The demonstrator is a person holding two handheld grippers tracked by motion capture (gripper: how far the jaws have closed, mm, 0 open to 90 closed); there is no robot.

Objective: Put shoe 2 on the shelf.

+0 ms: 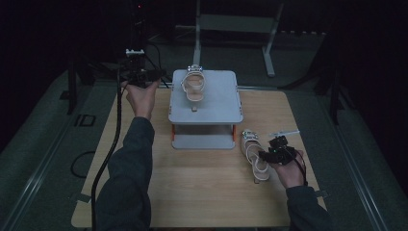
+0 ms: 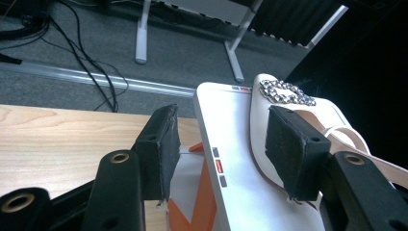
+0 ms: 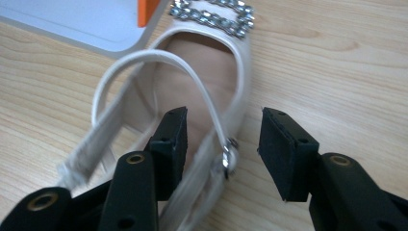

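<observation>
Sandal (image 3: 202, 96) lay on the surface's (image 1: 202, 192) right, its side strap between the right claw's (image 3: 222, 151) spread, untouching jaws.

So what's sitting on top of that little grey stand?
One pale sandal with a jewelled buckle lies on the grey stand. The shelf space below is mostly hidden by its top; orange side supports show.
</observation>
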